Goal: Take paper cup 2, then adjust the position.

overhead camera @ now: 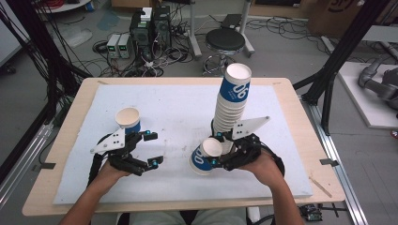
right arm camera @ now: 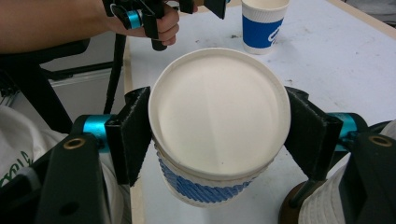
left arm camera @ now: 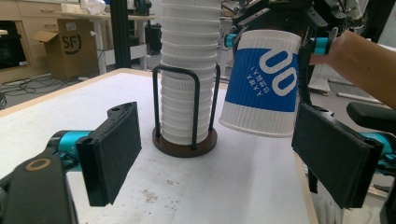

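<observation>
My right gripper (overhead camera: 217,149) (right arm camera: 217,140) is shut on a white paper cup with a blue band (overhead camera: 202,159) (left arm camera: 261,84) (right arm camera: 219,126). The cup is tilted, its base toward the gripper and its mouth down and to the left, clear of the board. Just behind it a tall stack of the same cups (overhead camera: 232,101) (left arm camera: 189,70) stands in a black wire holder on a dark round base (left arm camera: 184,142). My left gripper (overhead camera: 154,148) (left arm camera: 219,158) stands open, holds nothing and points at the stack. One more cup (overhead camera: 128,119) (right arm camera: 264,23) stands upright behind it.
A white foam board (overhead camera: 173,98) covers a wooden table (overhead camera: 70,122). A black stool (overhead camera: 225,41), electronics and cables lie on the floor beyond the far edge. Black frame posts (overhead camera: 338,56) stand at both sides.
</observation>
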A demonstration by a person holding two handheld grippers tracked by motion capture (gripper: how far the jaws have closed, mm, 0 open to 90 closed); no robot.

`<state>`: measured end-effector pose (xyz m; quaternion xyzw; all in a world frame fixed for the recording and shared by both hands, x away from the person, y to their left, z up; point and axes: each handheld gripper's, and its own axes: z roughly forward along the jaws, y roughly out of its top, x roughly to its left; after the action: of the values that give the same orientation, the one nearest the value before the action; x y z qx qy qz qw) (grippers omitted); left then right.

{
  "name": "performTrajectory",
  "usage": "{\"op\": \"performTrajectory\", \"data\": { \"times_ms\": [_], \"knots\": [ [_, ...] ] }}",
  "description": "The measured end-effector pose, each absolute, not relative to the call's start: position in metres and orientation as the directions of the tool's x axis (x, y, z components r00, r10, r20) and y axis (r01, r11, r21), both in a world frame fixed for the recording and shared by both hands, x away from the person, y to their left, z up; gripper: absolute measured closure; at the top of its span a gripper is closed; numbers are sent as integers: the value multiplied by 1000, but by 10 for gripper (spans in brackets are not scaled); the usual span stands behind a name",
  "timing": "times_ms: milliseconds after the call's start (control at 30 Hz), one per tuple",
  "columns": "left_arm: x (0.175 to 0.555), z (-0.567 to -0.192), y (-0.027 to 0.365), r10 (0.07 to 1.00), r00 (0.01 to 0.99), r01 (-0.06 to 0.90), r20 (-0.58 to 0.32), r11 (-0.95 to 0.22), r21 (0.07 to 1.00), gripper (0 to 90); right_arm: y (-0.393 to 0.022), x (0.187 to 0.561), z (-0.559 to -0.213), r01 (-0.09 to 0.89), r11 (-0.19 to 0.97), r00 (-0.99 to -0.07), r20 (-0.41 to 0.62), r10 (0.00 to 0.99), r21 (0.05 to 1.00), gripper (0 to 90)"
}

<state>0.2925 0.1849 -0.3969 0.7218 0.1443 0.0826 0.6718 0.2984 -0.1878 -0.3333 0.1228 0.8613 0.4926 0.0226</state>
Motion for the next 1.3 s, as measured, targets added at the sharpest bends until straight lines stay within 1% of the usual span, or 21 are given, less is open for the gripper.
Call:
{"op": "performTrajectory", "data": {
  "times_ms": [833,1300],
  "knots": [
    [292,-397,184,313,947,99,-77,-56,994,156,-185,299,-333,185,477,-970,81,229,859,304],
    [291,-396,168,241,966,112,-89,-85,990,154,-183,298,-332,181,470,-973,87,215,864,304]
  ]
}}
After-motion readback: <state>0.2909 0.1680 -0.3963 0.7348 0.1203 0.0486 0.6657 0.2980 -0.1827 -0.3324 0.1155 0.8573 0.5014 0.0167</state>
